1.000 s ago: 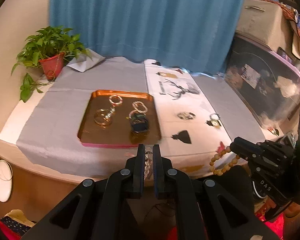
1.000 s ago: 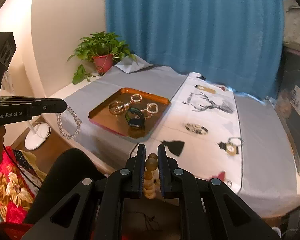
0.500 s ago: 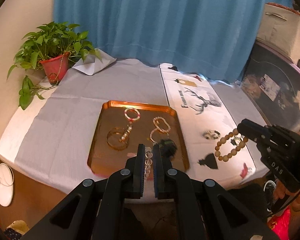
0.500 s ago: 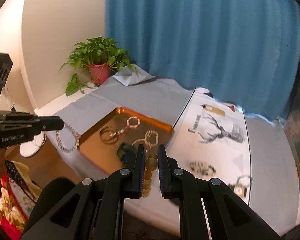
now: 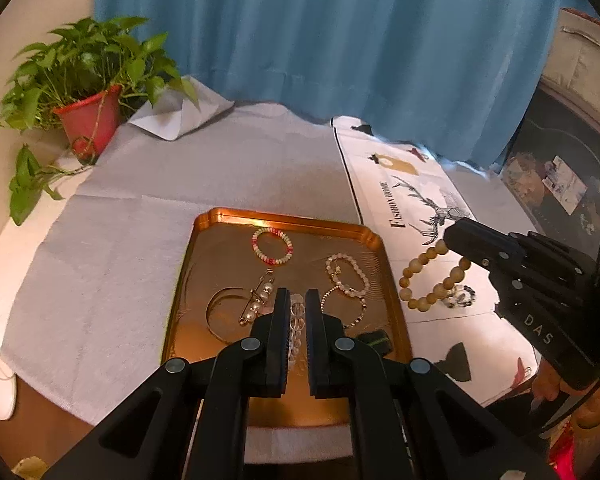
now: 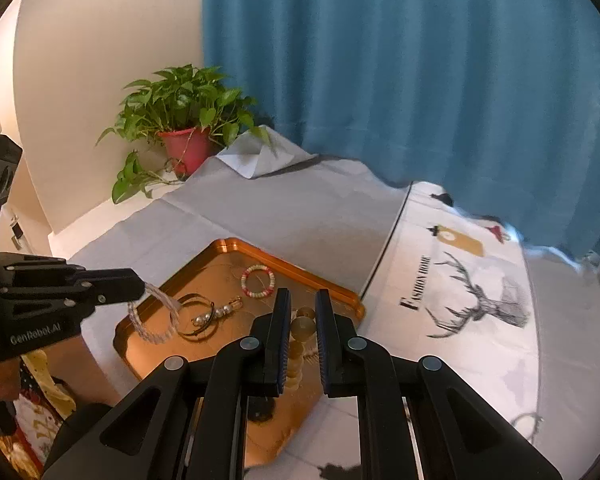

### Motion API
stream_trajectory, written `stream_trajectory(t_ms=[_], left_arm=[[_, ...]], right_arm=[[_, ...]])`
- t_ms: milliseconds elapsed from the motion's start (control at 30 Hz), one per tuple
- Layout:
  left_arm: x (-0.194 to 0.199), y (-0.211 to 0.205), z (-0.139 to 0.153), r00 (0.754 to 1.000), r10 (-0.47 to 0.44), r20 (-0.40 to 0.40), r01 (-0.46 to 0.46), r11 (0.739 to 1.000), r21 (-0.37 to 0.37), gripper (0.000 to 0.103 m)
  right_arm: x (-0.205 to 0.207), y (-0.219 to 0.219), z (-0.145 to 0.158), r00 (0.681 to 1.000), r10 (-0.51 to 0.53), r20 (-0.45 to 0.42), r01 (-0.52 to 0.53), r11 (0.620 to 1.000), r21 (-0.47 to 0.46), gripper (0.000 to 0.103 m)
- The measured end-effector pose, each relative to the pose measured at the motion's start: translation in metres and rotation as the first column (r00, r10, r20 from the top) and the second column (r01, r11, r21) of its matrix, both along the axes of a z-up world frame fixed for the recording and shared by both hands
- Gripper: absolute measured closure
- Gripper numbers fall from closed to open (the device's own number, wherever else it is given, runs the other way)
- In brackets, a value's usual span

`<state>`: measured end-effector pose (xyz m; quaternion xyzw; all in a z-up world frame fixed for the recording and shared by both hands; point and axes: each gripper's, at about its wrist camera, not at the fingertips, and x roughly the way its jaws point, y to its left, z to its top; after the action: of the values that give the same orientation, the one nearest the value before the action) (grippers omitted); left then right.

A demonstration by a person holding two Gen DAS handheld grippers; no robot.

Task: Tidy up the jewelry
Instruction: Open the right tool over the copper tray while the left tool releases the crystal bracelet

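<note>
My left gripper is shut on a clear crystal bead bracelet, hanging over the near part of the copper tray. From the right wrist view the same bracelet dangles from the left gripper above the tray's left end. My right gripper is shut on a tan wooden bead bracelet; in the left wrist view that bracelet hangs just right of the tray. In the tray lie a red-and-white bead ring, a pearl pin, a gold bangle and a pale bead bracelet.
A potted plant stands at the back left corner. A white printed runner lies right of the tray with a small black-and-white bracelet on it. Blue curtain hangs behind. Grey cloth covers the table left of the tray.
Both grippers have moved forward over the table, each still holding its bracelet. The tray has come much closer in both views; the left bracelet now hangs above it.
</note>
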<state>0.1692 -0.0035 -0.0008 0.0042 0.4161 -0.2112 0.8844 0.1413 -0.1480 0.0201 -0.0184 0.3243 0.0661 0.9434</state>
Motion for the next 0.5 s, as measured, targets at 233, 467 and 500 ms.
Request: stream_trajectory(t_ms=[233,467,500], left_arm=[[0.019,-0.006,-0.026,0.999,0.001,-0.04,0.0,1.0,0.022,0.098],[0.033,-0.005,-0.052,0.995,0.032,-0.09,-0.023,0.994,0.106,0.018],[0.029,-0.001,-0.051,0.996,0.049,-0.071,-0.042,0.994,0.101,0.018]], right_arm=[[0.024,0.005,-0.024,0.999,0.021,-0.036,-0.021,1.0,0.007,0.09],[0.041,0.006,-0.048,0.992,0.04,-0.119,-0.032,0.997,0.069,0.082],[0.043,0.005,-0.051,0.99,0.045,-0.137,-0.035,0.996,0.08,0.076]])
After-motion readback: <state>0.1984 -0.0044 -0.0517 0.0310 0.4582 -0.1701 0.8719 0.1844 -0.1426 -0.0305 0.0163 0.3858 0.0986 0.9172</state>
